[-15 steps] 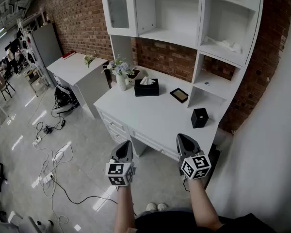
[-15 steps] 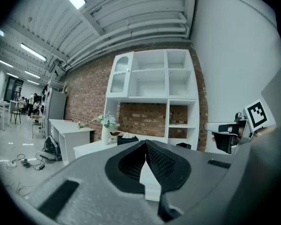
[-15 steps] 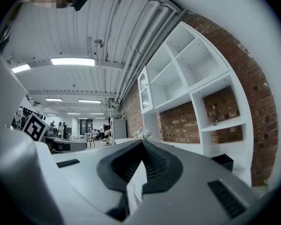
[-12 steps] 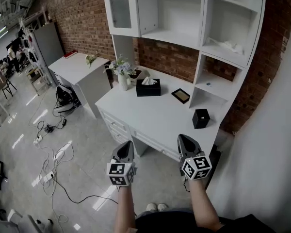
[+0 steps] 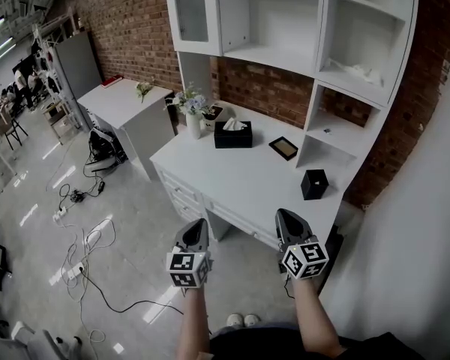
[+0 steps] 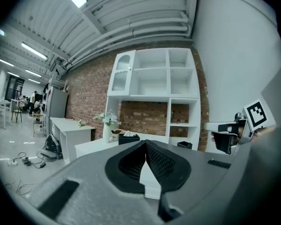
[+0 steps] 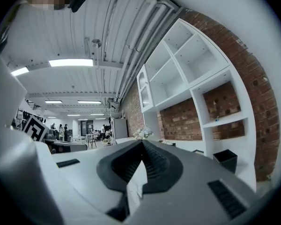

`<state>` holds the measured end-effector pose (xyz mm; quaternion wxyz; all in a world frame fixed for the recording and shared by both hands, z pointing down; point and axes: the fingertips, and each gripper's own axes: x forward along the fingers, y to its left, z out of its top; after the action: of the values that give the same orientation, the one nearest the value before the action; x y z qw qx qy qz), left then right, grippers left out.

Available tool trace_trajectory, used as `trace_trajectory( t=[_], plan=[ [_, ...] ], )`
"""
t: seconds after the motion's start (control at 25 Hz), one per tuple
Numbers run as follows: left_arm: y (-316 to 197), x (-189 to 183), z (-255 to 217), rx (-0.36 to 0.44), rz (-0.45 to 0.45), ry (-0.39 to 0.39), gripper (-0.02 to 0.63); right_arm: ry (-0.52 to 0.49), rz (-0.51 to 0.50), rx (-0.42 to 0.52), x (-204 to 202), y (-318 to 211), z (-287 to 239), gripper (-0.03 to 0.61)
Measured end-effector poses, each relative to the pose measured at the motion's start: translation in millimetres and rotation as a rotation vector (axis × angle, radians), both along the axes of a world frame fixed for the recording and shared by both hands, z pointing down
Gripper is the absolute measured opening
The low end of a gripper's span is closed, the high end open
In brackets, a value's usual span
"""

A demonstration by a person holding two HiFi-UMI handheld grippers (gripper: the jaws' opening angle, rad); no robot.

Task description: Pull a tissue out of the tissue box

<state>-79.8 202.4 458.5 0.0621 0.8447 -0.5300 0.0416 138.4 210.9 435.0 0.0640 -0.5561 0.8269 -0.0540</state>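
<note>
The black tissue box (image 5: pixel 233 136) stands at the back of the white desk (image 5: pixel 247 186), a white tissue (image 5: pixel 232 124) sticking up from its top. It shows small in the left gripper view as the tissue box (image 6: pixel 129 138). Both grippers hang in front of the desk, well short of the box. My left gripper (image 5: pixel 197 223) is shut with nothing in it; its tips meet in the left gripper view (image 6: pixel 145 142). My right gripper (image 5: pixel 285 214) is shut and empty too, tips together in the right gripper view (image 7: pixel 142 142).
A vase of flowers (image 5: pixel 192 114) stands left of the box, a black frame (image 5: pixel 283 148) to its right, a black cube holder (image 5: pixel 313 184) near the shelf unit (image 5: pixel 315 58). A second white table (image 5: pixel 124 103) stands further left; cables (image 5: pixel 82 238) lie on the floor.
The head view has drifted a little, so the desk and tissue box sit slightly further right. Both grippers keep the same pose, shut and side by side.
</note>
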Motion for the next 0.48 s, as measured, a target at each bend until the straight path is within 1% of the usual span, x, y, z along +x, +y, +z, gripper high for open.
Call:
trace_trajectory(
  t=[0.16, 0.32, 0.44, 0.48],
  plan=[
    [-2, -1, 1, -0.006, 0.004, 0.006, 0.009, -0.040, -0.029, 0.005, -4, 0, -2, -0.002],
    [-3, -1, 4, -0.017, 0.009, 0.011, 0.009, -0.035, -0.041, 0.006, -10, 0, -2, -0.002],
    [-4, -3, 4, -0.020, 0.016, 0.015, 0.009, -0.033, -0.058, 0.013, -17, -1, -4, 0.017],
    [-5, -4, 5, -0.021, 0.017, 0.018, 0.009, -0.034, -0.064, 0.016, -18, -1, -4, 0.040]
  ],
)
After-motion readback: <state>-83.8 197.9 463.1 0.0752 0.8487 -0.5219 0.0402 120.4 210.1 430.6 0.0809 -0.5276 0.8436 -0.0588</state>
